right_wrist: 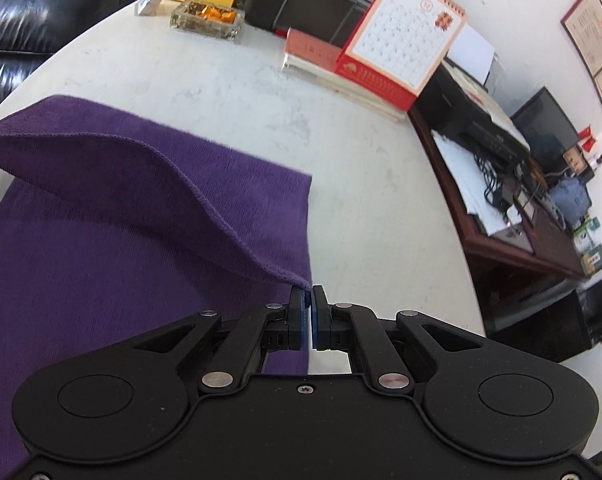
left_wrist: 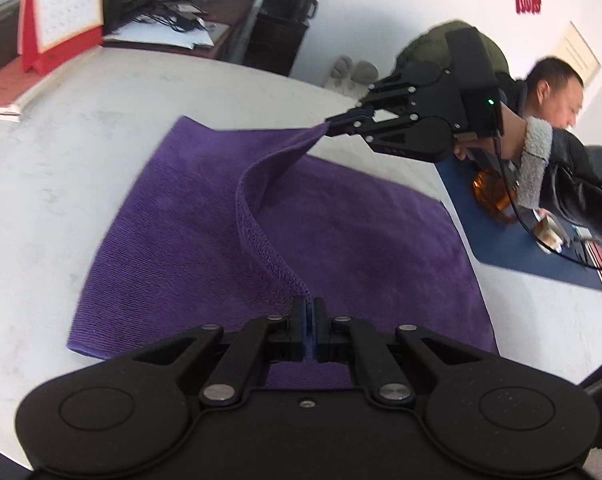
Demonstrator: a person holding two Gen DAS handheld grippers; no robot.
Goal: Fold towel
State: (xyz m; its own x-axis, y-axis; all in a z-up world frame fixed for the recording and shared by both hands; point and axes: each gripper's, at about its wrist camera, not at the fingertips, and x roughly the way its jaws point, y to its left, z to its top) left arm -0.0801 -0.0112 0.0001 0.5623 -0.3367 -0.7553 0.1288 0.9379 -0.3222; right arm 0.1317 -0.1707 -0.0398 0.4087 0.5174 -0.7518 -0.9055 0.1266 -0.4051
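Towel (left_wrist: 205,216), a purple square of ribbed microfibre cloth, lies mostly flat on the pale stone-look table (left_wrist: 41,184), with one hemmed edge lifted clear and strung between the two pairs of black tongs. The left gripper (left_wrist: 309,312) has its blue pads pinched tight on one corner of that edge; the right gripper (left_wrist: 331,124), seen from the side in the left view, is clamped just as tightly on the other corner, and its own camera shows the same pinch (right_wrist: 309,300). Held by both corners, the raised edge sags in a shallow curve above the cloth below, which seems meant to carry it across as one straight fold instead of a bunched one.

The far end of the lifted edge runs out of the right view at the left border. Under the raised flap the cloth is hidden. A red desk calendar (right_wrist: 401,36) stands well apart, and motion blur softens the table's clutter.
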